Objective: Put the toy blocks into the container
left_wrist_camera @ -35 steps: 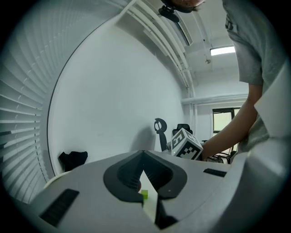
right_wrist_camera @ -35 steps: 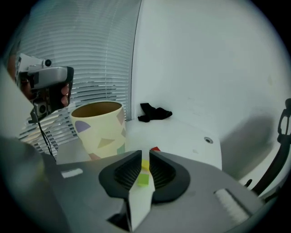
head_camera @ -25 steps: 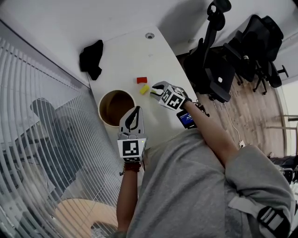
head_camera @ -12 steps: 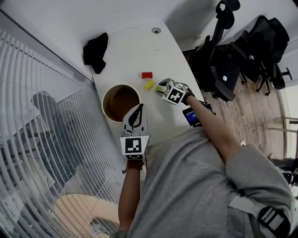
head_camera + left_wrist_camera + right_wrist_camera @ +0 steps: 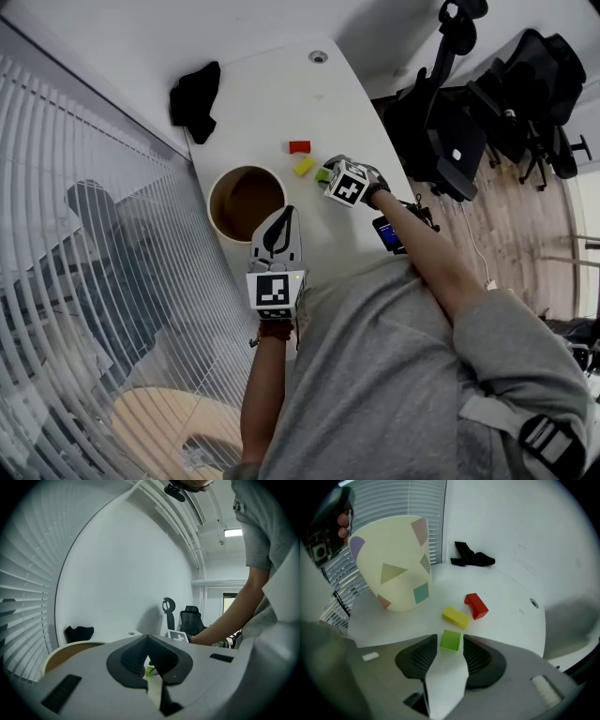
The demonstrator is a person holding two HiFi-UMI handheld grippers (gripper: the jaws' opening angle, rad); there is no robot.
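Desk (image 5: 267,94): white with a rounded end, running from the middle to the top of the head view; a small round grommet (image 5: 319,56) sits near its top edge.
Office chairs (image 5: 450,141): black, grouped at the upper right, off the desk.
Container (image 5: 246,202): a round open tub left of centre on the desk. From above only its brown inside shows. In the right gripper view its outer wall (image 5: 391,564) is cream with pastel triangle and square patches.
Black cloth (image 5: 195,98): crumpled at the desk's upper left corner, well apart from the blocks.
Left gripper (image 5: 281,220): just below the container, with its jaws closed tip to tip and nothing between them; its cube carries a black-and-white square marker.
Right gripper (image 5: 330,174): right of the container, pointing down at the desk. Its jaws have just been opening, and they stand at a middling width either side of the green block without pressing it.
Yellow block (image 5: 304,167): lies on the desk between the green and red blocks.
Red block (image 5: 300,146): just above the yellow one, farthest up the frame.
Green block (image 5: 450,640): on the desk between the right gripper's jaws, outside the container.
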